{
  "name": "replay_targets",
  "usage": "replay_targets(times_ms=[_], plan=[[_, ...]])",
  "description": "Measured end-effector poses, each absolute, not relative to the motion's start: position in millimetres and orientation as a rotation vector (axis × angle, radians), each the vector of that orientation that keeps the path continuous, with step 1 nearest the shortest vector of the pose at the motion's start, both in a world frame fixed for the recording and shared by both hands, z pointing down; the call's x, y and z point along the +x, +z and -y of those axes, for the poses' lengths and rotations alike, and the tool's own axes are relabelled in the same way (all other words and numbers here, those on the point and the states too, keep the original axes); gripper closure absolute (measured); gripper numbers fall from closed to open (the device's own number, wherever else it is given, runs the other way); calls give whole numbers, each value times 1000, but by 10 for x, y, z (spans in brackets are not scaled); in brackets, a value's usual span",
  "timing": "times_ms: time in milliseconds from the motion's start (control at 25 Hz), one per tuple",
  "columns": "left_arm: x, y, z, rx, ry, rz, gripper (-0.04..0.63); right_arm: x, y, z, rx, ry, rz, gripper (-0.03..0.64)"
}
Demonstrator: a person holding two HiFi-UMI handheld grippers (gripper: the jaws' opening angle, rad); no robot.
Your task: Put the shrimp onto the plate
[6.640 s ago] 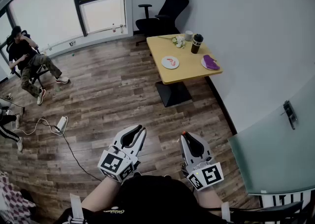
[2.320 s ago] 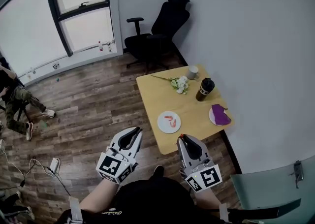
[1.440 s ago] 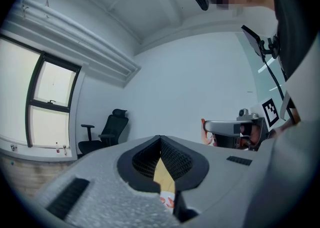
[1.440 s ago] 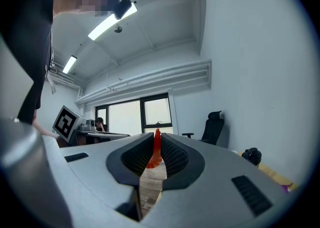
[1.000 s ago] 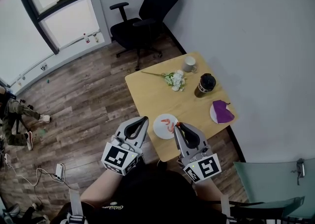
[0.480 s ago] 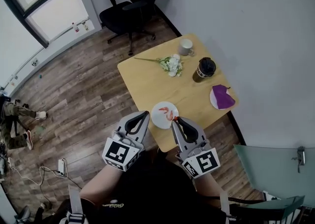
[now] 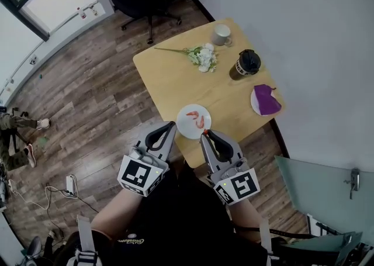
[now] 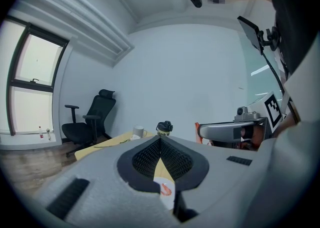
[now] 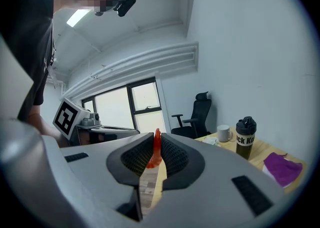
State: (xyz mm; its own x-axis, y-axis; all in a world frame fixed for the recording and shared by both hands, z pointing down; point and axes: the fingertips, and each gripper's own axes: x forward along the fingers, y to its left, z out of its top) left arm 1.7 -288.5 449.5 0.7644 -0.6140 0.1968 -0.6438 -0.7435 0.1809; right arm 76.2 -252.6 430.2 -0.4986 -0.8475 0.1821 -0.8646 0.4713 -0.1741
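Orange-red shrimp (image 9: 154,153) clamped in right gripper (image 9: 156,140) just beside round white plate (image 7: 186,130) at near edge of wooden surface (image 7: 169,75); left gripper (image 8: 160,141) closed, empty; placement not yet done.

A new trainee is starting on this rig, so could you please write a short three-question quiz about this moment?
1. True or false: the right gripper is shut on a shrimp.
2. What lies on the white plate nearest the grippers? A: other shrimp. B: a spoon. C: a sandwich.
3. Fill in: the left gripper has its jaws ___, with nothing held between them.

Key: 1 true; 2 A; 3 shut.
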Motion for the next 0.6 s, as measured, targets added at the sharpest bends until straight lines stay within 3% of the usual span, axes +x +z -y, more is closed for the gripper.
replay_targets(times_ms=[600], plan=[[-79,4592,2935,2701,184,992,595,712,4954,2724,1377,439,2501,572]])
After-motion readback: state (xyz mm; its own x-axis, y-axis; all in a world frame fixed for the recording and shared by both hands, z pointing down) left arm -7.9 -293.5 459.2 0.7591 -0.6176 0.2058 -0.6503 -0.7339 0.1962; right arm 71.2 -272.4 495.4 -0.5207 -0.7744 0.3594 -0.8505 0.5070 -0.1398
